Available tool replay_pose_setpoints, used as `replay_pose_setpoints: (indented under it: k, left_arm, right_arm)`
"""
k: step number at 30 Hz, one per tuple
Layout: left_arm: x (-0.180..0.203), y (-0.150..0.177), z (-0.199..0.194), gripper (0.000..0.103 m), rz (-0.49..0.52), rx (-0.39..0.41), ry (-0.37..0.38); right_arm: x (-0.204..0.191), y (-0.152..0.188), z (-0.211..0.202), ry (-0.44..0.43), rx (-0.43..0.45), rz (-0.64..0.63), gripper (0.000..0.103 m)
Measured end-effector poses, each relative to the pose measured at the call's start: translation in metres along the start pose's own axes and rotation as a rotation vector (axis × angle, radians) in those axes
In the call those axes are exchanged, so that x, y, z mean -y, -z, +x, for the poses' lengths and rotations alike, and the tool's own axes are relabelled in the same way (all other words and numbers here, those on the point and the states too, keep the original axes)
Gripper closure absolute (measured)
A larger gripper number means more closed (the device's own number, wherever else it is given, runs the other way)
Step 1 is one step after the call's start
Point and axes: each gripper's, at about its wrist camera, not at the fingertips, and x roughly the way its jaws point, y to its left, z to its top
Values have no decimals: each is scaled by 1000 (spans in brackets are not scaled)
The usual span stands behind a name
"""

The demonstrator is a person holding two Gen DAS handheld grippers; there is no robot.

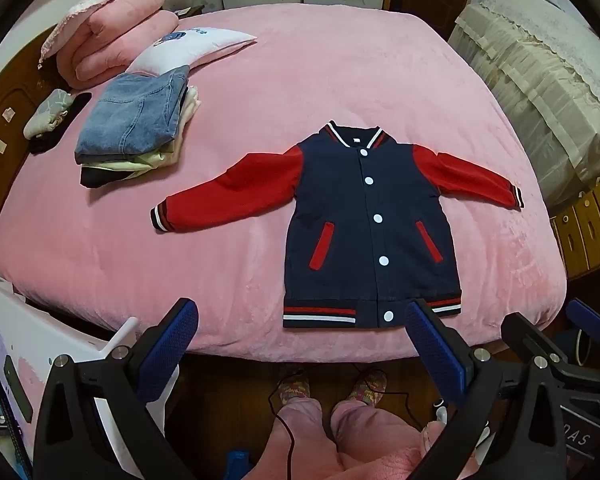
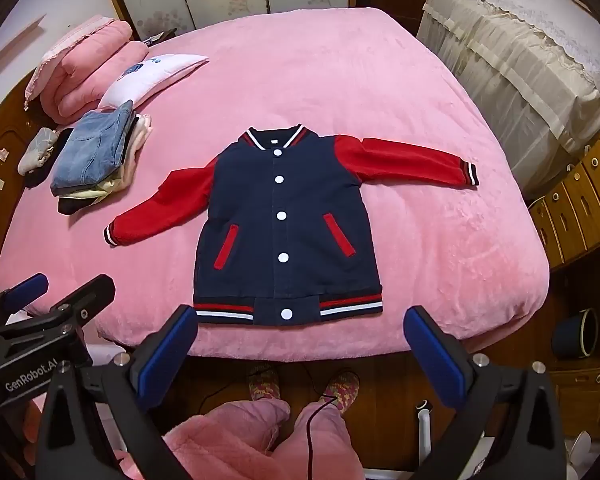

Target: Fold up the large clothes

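A navy varsity jacket [image 1: 370,220] with red sleeves and white snaps lies flat, face up, on the pink bed [image 1: 300,80], sleeves spread to both sides, hem toward me. It also shows in the right wrist view [image 2: 284,216]. My left gripper [image 1: 300,316] is open and empty, held above the bed's near edge just short of the hem. My right gripper [image 2: 300,320] is open and empty, level with the hem. The right gripper also shows at the right edge of the left wrist view [image 1: 556,328]; the left gripper shows at the left of the right wrist view [image 2: 64,292].
A stack of folded clothes topped with jeans [image 1: 134,120] lies on the bed's left side, beside a white pillow [image 1: 188,50] and folded pink bedding [image 1: 112,32]. A covered piece of furniture [image 1: 540,80] stands on the right. My feet [image 1: 332,388] are on the floor below.
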Motion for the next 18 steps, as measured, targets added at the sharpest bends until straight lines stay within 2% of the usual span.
replay_pose_setpoints:
  k: [18]
  left_arm:
    - [0, 0, -1, 1, 2, 11, -4]
  right_arm:
    - [2, -1, 1, -1, 4, -1, 0]
